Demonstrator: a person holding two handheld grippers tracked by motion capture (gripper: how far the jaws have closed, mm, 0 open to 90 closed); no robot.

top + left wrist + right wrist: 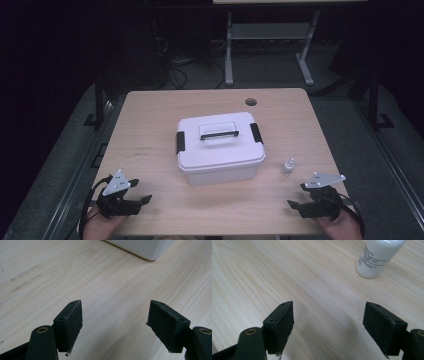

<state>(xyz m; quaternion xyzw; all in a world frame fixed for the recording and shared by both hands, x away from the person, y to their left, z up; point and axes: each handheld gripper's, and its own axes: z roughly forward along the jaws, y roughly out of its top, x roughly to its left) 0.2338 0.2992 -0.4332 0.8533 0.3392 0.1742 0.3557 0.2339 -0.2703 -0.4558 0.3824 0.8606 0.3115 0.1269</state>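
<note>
The left tool hovered near the surface's front left corner, jaws apart and empty. The right tool hung near the front right corner, likewise apart, with the small white bottle standing just beyond it, beside the lidded white box at the surface's middle.

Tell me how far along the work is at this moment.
Nothing looks done yet: the box sits shut at the table's middle, lid on, both side latches down. The small bottle stands upright beside it, untouched. Nothing is in hand: the left gripper and right gripper rest open near the table's near edge, apart from both things. Any handling of bottle or box seems still ahead.
</note>
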